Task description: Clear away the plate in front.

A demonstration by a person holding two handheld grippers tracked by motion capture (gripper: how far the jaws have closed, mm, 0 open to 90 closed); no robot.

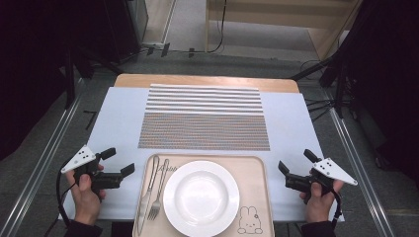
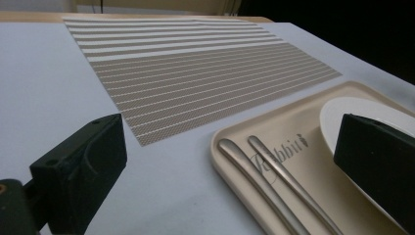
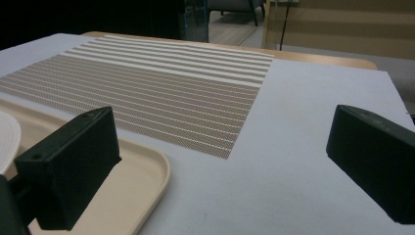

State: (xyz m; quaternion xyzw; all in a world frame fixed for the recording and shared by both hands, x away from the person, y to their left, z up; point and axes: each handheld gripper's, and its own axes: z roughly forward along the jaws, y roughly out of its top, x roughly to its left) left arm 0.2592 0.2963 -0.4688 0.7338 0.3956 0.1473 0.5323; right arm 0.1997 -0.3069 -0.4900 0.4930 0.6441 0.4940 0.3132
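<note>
— What's on the table (image 1: 118, 123), biggest first?

— One striped placemat (image 1: 204, 118) across the far middle, with bare tabletop on both sides of it. Then one beige tray (image 1: 257, 177) at the near edge, its front cut off by the bottom of the high view. On it, one white plate (image 1: 201, 197), and along the tray's left rim one knife (image 1: 148, 190) and one fork (image 1: 159, 190), lying side by side.

— And the tools?

— Two. The left gripper (image 1: 121, 162) hangs over the bare strip left of the tray, jaws wide apart, nothing between them. The right gripper (image 1: 296, 162) does likewise over the right strip, just as empty.

— Anything hard to read?

— The fork's tines are cut off in the left gripper view, and that gripper's right jaw covers part of the plate. There's print on the tray floor I can't make out, and a rabbit drawing (image 1: 249, 220) in its near right corner.
</note>
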